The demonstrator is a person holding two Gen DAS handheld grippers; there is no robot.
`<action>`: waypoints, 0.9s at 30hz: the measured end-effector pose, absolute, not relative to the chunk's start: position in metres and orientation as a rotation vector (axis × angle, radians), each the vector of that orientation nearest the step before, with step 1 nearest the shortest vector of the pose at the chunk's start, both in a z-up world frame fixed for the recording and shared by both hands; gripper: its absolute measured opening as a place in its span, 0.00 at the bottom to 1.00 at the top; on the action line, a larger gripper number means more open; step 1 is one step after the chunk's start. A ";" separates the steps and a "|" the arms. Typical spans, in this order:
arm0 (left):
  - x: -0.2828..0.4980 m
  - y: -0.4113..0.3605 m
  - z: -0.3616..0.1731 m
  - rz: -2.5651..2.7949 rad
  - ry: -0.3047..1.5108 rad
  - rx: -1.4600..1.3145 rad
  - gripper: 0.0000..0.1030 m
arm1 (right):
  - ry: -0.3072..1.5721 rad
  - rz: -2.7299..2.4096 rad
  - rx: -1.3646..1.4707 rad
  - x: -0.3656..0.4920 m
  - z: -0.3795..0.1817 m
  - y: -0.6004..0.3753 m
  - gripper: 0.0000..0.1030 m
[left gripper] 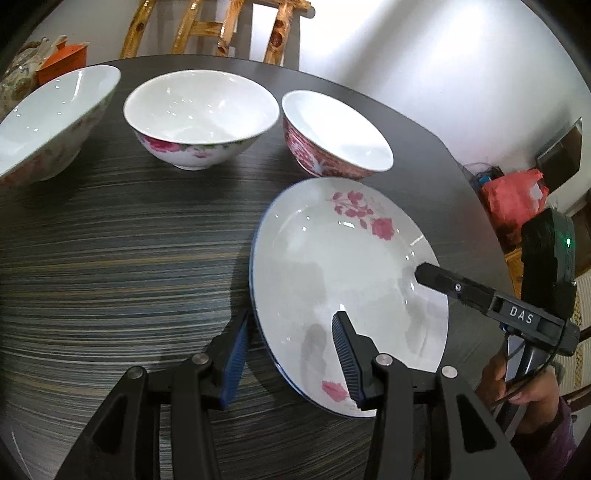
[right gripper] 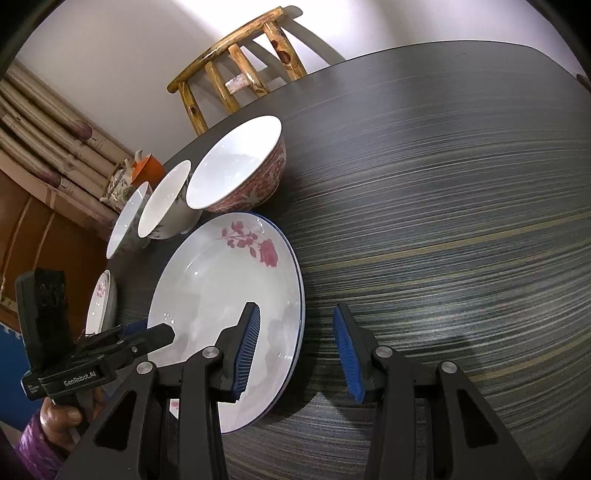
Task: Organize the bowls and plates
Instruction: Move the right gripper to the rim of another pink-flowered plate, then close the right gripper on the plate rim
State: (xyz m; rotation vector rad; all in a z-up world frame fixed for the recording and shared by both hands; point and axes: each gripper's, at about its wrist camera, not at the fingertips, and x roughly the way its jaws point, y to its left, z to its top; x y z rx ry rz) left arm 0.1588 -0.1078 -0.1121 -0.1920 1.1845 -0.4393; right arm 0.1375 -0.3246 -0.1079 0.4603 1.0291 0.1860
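A white plate with pink roses and a blue rim [left gripper: 351,273] [right gripper: 221,291] lies on the dark striped table [left gripper: 110,258] [right gripper: 443,221]. My left gripper [left gripper: 291,354] is open, its jaws straddling the plate's left rim. My right gripper [right gripper: 295,350] is open, its jaws straddling the plate's right rim; it also shows in the left wrist view [left gripper: 454,288]. Three bowls stand in a row behind the plate: a red patterned bowl [left gripper: 332,133] [right gripper: 240,166], a white rose bowl [left gripper: 199,114] [right gripper: 166,203], and a large floral bowl [left gripper: 48,118] [right gripper: 127,221].
A small floral dish [right gripper: 101,299] sits at the table's left edge. A wooden stool [left gripper: 218,26] [right gripper: 236,70] stands beyond the table. A teapot and an orange box [left gripper: 62,61] sit at the back left. A red bag [left gripper: 513,195] lies off the table.
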 end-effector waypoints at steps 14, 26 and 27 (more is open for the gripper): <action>0.147 -0.092 -0.109 -0.372 1.170 -0.147 0.13 | 1.042 0.203 0.460 0.138 -0.116 -0.321 0.09; 0.127 -0.085 -0.096 -0.337 1.150 -0.149 0.13 | 1.038 0.219 0.515 0.124 -0.107 -0.311 0.09; 0.125 -0.082 -0.095 -0.333 1.149 -0.149 0.13 | 1.039 0.222 0.513 0.123 -0.106 -0.309 0.09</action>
